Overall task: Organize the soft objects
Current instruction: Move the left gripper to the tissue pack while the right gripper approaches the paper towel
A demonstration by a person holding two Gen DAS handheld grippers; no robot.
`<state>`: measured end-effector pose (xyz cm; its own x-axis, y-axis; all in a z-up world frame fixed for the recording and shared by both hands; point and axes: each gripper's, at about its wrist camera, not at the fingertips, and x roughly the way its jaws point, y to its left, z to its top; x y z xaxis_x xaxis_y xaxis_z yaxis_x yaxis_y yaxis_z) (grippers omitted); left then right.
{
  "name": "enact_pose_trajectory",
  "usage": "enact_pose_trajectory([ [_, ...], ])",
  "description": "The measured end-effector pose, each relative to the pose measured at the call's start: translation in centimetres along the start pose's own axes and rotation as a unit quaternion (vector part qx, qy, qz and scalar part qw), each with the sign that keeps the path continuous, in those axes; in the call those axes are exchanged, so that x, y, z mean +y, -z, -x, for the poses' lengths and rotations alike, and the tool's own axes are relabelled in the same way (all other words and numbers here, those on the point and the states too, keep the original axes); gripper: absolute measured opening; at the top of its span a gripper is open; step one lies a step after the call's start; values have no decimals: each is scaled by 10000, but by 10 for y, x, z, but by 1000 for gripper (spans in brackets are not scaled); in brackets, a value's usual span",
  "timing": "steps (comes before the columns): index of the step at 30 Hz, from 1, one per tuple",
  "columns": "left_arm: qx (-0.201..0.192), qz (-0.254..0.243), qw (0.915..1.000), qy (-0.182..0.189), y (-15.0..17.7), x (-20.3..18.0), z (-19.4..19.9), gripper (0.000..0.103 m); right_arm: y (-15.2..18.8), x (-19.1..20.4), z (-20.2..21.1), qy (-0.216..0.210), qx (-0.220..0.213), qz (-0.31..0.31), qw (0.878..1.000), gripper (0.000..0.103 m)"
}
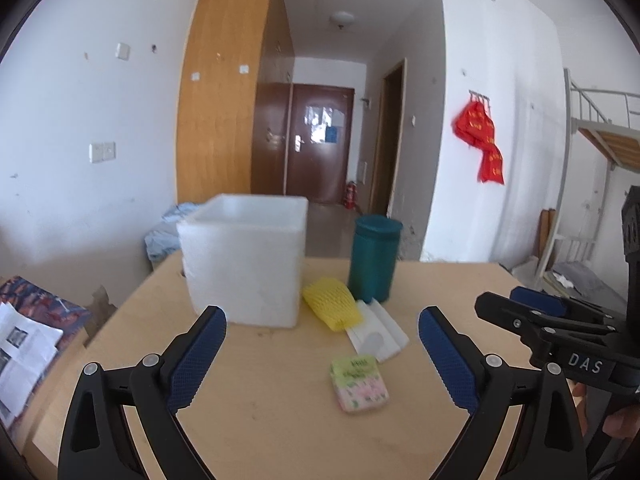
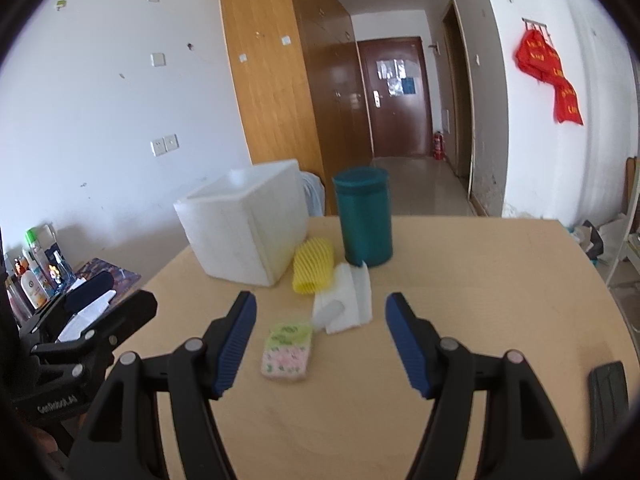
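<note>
A white foam box (image 1: 246, 260) (image 2: 246, 230) stands open-topped at the far left of the wooden table (image 1: 280, 420) (image 2: 480, 320). Beside it lie a yellow foam net sleeve (image 1: 331, 303) (image 2: 314, 266), a white foam piece (image 1: 378, 332) (image 2: 346, 300) and a small green-and-pink tissue pack (image 1: 359, 383) (image 2: 288, 350). My left gripper (image 1: 322, 354) is open and empty, above the table before the box. My right gripper (image 2: 320, 334) is open and empty, just short of the tissue pack and foam piece. The right gripper also shows in the left wrist view (image 1: 520, 304).
A teal cylindrical canister (image 1: 374, 258) (image 2: 364, 216) stands behind the sleeve. A dark flat object (image 2: 608, 404) lies at the table's right front. Papers (image 1: 20, 356) and bottles (image 2: 32, 276) sit left of the table. A bunk ladder (image 1: 560, 200) stands at right.
</note>
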<state>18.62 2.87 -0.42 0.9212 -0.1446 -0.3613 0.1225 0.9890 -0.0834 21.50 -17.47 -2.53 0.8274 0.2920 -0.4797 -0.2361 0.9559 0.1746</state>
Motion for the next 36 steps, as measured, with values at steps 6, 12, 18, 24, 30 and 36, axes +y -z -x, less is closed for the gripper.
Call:
enact_pose_trajectory([
  [6, 309, -104, 9993, 160, 23, -14, -14, 97, 12, -15, -7, 57, 158, -88, 9998, 71],
  [12, 508, -94, 9985, 186, 38, -21, -29, 97, 18, -24, -13, 118, 274, -107, 9995, 71],
  [18, 675, -126, 9975, 179, 46, -23, -42, 97, 20, -32, -22, 128, 413, -109, 9990, 71],
  [24, 857, -153, 9959, 226, 52, -29, -57, 97, 17, -35, -28, 113, 485, -41, 9987, 71],
  [30, 1068, -37, 9940, 249, 55, -28, -74, 97, 11, -37, -44, 76, 638, 26, 9979, 71],
  [36, 1315, -34, 9909, 277, 58, -31, -95, 97, 4, -40, -63, 60, 811, 98, 9966, 71],
])
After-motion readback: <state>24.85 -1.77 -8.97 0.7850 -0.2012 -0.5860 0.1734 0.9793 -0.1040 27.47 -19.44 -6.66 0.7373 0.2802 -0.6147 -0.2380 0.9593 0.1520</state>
